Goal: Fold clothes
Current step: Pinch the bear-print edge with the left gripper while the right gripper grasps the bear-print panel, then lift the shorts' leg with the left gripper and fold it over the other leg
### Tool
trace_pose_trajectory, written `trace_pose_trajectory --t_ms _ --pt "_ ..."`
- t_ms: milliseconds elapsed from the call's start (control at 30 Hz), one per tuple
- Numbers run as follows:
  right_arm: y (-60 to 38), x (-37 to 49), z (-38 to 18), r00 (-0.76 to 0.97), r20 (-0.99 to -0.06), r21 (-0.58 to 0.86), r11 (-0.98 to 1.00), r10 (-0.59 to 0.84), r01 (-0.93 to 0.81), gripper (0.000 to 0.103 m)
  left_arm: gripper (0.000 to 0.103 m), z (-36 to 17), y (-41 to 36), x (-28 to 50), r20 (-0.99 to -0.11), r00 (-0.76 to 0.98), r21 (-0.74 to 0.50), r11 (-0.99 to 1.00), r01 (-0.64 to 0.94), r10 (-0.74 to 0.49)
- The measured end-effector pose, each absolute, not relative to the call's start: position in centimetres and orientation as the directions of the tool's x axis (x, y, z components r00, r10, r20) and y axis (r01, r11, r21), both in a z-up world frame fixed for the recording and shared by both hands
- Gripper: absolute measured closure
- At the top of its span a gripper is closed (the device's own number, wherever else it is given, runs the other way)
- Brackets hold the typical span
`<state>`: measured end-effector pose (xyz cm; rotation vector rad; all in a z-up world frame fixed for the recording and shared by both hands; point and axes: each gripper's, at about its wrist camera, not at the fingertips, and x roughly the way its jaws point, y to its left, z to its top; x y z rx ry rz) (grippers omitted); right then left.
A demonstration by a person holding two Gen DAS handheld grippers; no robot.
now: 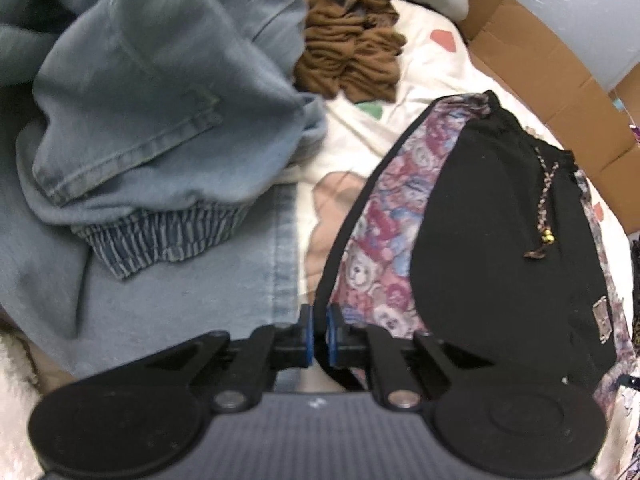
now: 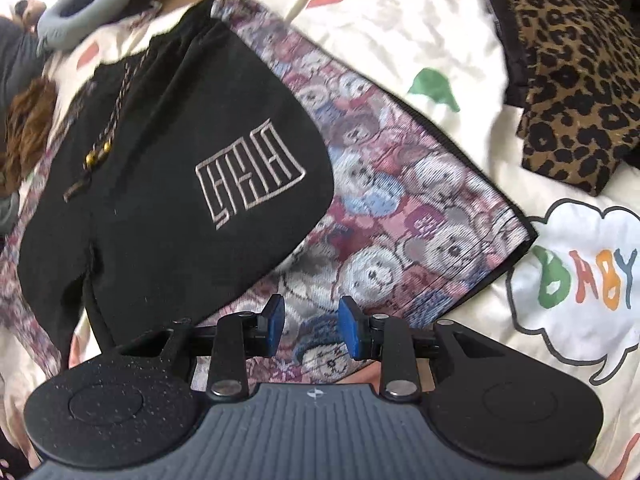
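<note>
A pair of shorts with black panels and teddy-bear print sides lies flat on a cream printed bedsheet. My left gripper is shut on the black-trimmed hem edge of the shorts at their near left corner. In the right wrist view the same shorts show a beige logo and a braided drawstring. My right gripper is open, its blue pads either side of the bear-print fabric at the near hem.
Light blue jeans lie piled to the left. A brown crumpled garment sits at the back. Cardboard borders the bed's right side. A folded leopard-print garment lies at the right.
</note>
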<state>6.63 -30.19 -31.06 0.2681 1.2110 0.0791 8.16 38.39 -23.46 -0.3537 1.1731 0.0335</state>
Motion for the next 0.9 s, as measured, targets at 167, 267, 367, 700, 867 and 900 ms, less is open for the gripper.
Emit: trace_pose_trajectory --t_ms 167,267,367,700,867,900 --pt "-30.8 6.6 -29.8 0.403 -0.892 0.257 0.963 0.205 0.080 0.066 0.096 -20.6 36.0 9.2 -0.911 0.379 -0.246 0.953 -0.175 -0.165" --pt "-30.9 6.5 -29.0 0.430 -0.879 0.256 0.964 0.204 0.065 0.066 0.096 -19.2 33.9 9.8 -0.916 0.361 -0.237 0.961 -0.140 -0.174" --pt "-30.8 6.3 -28.3 0.450 -0.868 0.258 0.965 0.211 0.046 0.066 0.096 -17.8 31.7 10.4 -0.913 0.355 -0.252 0.963 -0.095 -0.204" --pt "-30.3 5.1 -26.9 0.491 -0.836 0.289 0.957 0.244 0.015 0.066 0.096 -14.1 24.4 13.3 -0.882 0.346 -0.330 0.943 0.032 -0.320" --pt "-30.1 4.8 -26.1 0.510 -0.819 0.310 0.951 0.263 0.007 0.066 0.096 -13.8 21.1 14.6 -0.870 0.322 -0.370 0.926 0.072 -0.373" --pt "-30.0 4.8 -25.9 0.514 -0.815 0.314 0.950 0.267 0.004 0.066 0.096 -13.8 20.5 14.9 -0.867 0.316 -0.380 0.921 0.079 -0.385"
